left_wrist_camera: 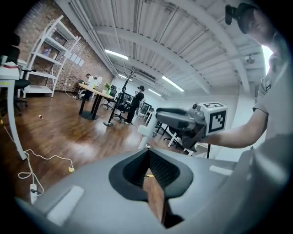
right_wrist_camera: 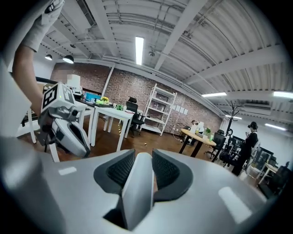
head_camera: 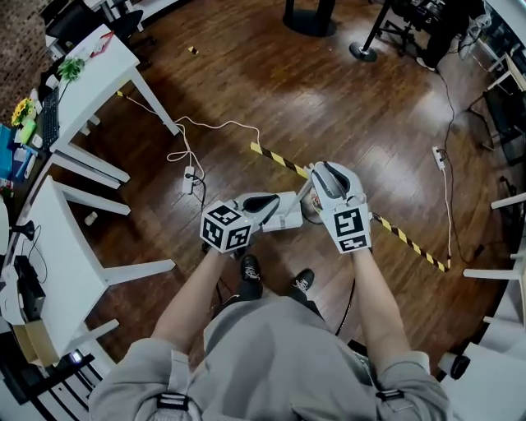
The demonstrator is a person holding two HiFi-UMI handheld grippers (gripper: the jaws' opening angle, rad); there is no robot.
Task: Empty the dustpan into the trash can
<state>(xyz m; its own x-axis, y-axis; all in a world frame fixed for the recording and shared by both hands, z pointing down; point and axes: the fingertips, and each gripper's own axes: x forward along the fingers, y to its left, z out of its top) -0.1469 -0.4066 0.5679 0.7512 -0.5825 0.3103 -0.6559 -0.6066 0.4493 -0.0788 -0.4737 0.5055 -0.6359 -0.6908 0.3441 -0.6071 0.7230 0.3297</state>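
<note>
My right gripper (head_camera: 329,174) points away from me and is shut on a pale grey bar (right_wrist_camera: 137,192), apparently the dustpan's handle, which stands between its pads (right_wrist_camera: 120,168). Below my hands in the head view a pale grey pan-like piece (head_camera: 283,212) shows against the wooden floor. My left gripper (head_camera: 265,202) points right, toward the right gripper, just above that piece. In the left gripper view its jaws (left_wrist_camera: 147,151) are shut with nothing between them, only floor showing under the tips. I cannot make out a trash can in any view.
White tables (head_camera: 90,74) stand along the left. A white cable with a power strip (head_camera: 189,177) and a strip of yellow-black tape (head_camera: 279,160) lie on the floor ahead. My shoes (head_camera: 251,267) are under the grippers. Chair and stand bases (head_camera: 311,16) sit at the far end.
</note>
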